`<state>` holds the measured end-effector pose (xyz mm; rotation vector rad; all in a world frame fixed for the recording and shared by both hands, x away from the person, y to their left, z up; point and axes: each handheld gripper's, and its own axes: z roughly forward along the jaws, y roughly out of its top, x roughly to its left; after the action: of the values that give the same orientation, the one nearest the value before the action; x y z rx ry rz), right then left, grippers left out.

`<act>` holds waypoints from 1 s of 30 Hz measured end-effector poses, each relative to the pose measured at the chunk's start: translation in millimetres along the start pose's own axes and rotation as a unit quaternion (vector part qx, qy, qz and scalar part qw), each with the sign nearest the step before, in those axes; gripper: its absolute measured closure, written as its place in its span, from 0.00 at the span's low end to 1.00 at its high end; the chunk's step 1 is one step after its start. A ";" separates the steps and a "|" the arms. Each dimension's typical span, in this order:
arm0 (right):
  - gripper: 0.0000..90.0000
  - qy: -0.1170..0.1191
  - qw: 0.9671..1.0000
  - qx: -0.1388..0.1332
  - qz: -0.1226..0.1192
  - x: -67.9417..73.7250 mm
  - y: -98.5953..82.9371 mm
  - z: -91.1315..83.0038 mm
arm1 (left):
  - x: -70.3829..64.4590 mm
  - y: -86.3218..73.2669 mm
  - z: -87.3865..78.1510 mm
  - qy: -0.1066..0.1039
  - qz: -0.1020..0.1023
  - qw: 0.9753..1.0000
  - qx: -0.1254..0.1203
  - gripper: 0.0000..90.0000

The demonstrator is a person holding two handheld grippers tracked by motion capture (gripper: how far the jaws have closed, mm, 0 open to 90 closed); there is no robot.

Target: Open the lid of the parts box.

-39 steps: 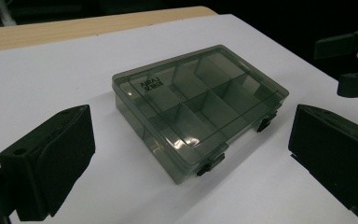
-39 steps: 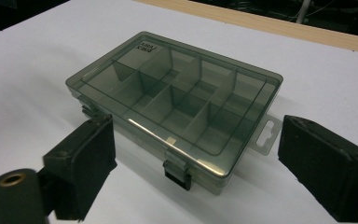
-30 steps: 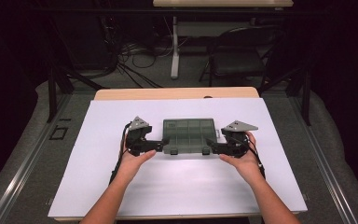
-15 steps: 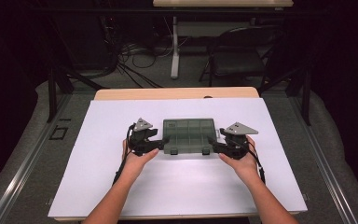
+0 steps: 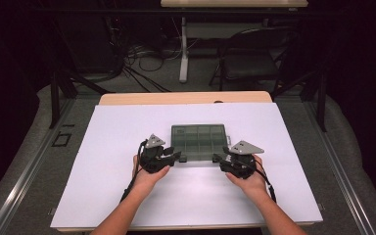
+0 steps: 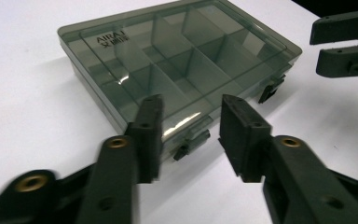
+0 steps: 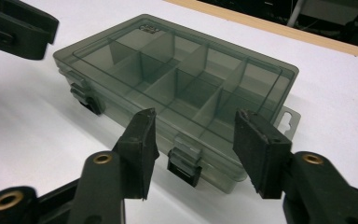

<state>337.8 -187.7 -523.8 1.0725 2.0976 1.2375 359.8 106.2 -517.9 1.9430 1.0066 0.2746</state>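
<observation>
A smoky transparent compartment box (image 5: pixel 198 139) lies lid-down-shut on the white board, its two front latches facing the person. My left gripper (image 5: pixel 178 157) is at the box's near left corner. In the left gripper view it (image 6: pixel 191 122) stands open, its jaws straddling the left latch (image 6: pixel 193 140) without touching. My right gripper (image 5: pixel 217 159) is at the near right corner. In the right gripper view it (image 7: pixel 196 135) is open too, with the right latch (image 7: pixel 185 163) between its jaws. The box (image 7: pixel 182 88) has several empty compartments.
The white board (image 5: pixel 103 147) covers a wooden table whose far edge (image 5: pixel 186 98) shows behind it. A hang tab (image 7: pixel 289 119) sticks out from the box's right end. A chair (image 5: pixel 254 54) and cables stand on the floor beyond the table.
Both grippers have shifted slightly toward the person and settled in front of the box's latches. Their jaws stay open and the box has not moved.
</observation>
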 end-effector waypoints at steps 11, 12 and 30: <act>0.89 0.011 0.999 0.036 0.028 -1.2 -9.1 0.8 | -5.0 -11.1 10.0 0.012 -0.012 0.999 0.035 0.93; 0.93 0.010 0.999 0.039 0.032 -3.2 -10.6 1.1 | -4.9 -11.9 11.2 0.011 -0.012 0.999 0.038 0.95; 0.99 -0.009 0.998 0.069 0.015 -6.8 -22.3 15.6 | -7.5 -19.0 22.0 0.028 -0.010 0.998 0.063 1.00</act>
<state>344.3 -191.7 -550.8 1.1731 2.1867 1.1064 356.7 92.0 -544.1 2.0477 1.1030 0.2617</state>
